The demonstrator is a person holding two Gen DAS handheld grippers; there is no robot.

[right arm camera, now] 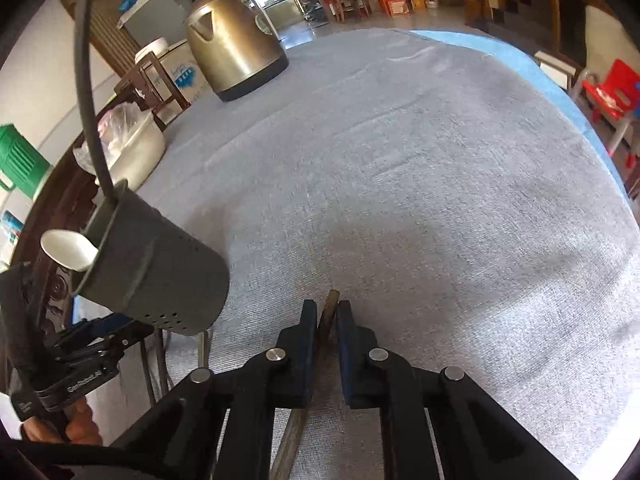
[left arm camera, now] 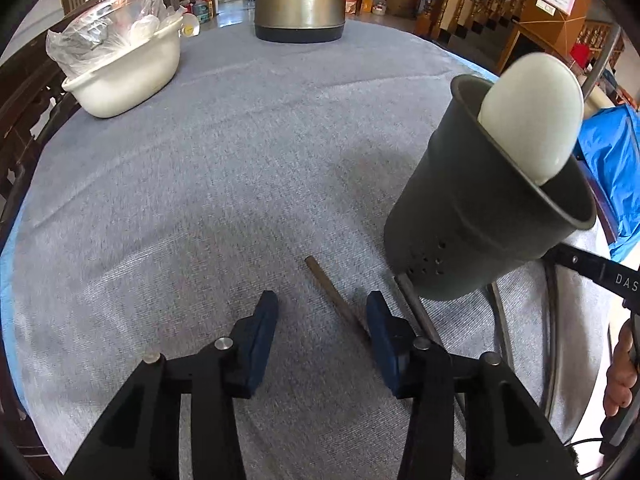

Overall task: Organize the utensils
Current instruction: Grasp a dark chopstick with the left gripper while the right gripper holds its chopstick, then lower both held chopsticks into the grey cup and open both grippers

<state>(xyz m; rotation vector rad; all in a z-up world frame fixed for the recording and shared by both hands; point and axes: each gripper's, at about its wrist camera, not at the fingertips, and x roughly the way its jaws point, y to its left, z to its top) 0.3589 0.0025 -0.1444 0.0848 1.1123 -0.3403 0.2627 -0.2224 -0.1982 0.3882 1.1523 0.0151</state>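
1. The right gripper [right arm camera: 325, 316] has its jaws pinched on a brown chopstick [right arm camera: 329, 312], whose tip pokes out just past the pads.
2. The left gripper [left arm camera: 322, 312] is spread and empty, with another chopstick [left arm camera: 336, 298] lying between its fingers.
3. Step in hand: picking up chopsticks.
4. Next, I judge, carry it left to the grey perforated holder [right arm camera: 156, 268], where a white spoon [right arm camera: 68, 250] already sits.
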